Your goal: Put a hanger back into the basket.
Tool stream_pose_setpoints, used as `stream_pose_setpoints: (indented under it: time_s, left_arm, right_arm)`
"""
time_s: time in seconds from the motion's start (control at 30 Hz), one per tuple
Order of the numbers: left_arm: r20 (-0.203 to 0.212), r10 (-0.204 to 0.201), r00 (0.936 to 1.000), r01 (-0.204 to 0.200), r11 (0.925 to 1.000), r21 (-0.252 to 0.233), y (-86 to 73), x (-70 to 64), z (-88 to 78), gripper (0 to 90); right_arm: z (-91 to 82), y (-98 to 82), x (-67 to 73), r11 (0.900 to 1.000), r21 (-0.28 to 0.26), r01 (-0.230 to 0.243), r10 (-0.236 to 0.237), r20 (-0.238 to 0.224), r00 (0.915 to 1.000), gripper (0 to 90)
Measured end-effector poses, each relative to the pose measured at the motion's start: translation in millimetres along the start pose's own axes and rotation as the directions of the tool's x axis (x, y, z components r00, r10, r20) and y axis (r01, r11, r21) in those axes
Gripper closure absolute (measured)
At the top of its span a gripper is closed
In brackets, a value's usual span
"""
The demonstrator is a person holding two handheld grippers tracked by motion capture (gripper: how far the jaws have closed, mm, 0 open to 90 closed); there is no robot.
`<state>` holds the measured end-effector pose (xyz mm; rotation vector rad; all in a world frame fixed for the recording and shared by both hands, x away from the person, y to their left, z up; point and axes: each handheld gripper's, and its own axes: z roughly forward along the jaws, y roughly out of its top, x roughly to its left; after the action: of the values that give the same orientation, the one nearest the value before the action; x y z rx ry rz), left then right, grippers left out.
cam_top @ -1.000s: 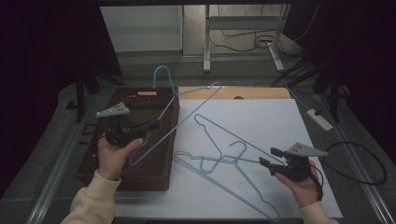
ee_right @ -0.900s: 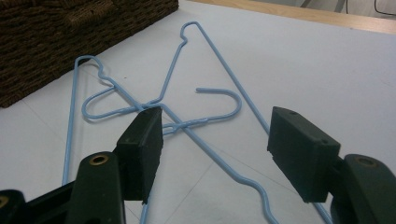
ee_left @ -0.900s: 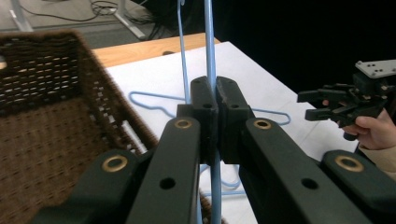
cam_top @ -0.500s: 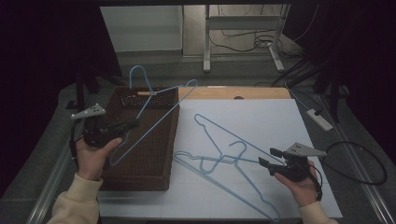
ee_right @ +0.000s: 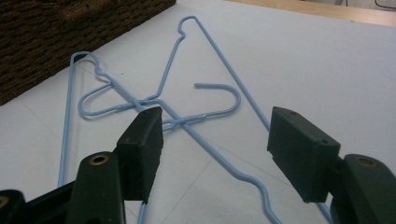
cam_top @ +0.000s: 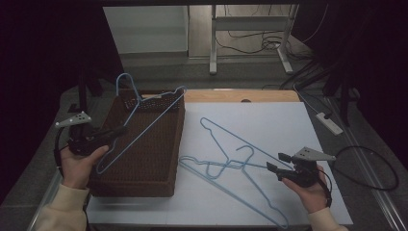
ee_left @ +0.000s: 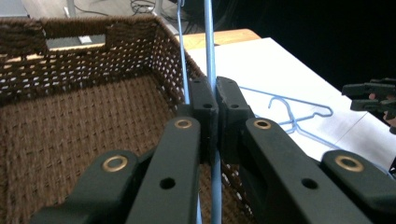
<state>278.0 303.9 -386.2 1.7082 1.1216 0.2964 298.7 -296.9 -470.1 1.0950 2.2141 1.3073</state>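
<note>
Left gripper (cam_top: 115, 132) jaws clamped together; right gripper (cam_top: 272, 169) jaws spread wide

No text, label, brand, number or sign can be read on anything in these views.

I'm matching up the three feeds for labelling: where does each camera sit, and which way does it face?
High view: above the person's side, looking forward and down on the white table; both forearms and hands show.
Left gripper view: rides the left claw, looking along its shut jaws over the basket.
Right gripper view: rides the right claw, looking between open jaws at the table.
Shared: high and right gripper views both show the two tangled hangers on the table.
</note>
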Motion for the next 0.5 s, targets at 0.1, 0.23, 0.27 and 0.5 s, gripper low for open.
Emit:
stream_pose_setpoints:
  time_s: [0.1,0.23,0.27,0.5]
  left_arm:
    - [-0.008,-0.002,1.0,0.002,1.0,0.01,-3.7,4.7,0.1,87.4]
    - [-0.011,-0.014,0.9998,0.014,0.9998,0.015,-8.1,13.2,1.0,87.4]
    - [-0.011,-0.021,0.9997,0.021,0.9997,0.015,-9.1,15.8,1.2,87.4]
    - [-0.025,-0.025,0.9994,0.026,0.9997,0.007,-8.8,23.1,-5.4,87.4]
  right_arm:
    - [0.2,0.0,0.2,1.0,0.001,0.0,0.0,0.0,1.0,36.6]
    - [1.2,-0.2,0.5,1.0,0.003,0.002,-0.002,-0.001,1.0,36.6]
    - [1.3,-0.2,0.4,1.0,0.003,0.002,-0.002,-0.001,1.0,36.6]
    - [2.2,-0.8,0.2,1.0,0.007,0.0,0.0,-0.002,1.0,36.6]
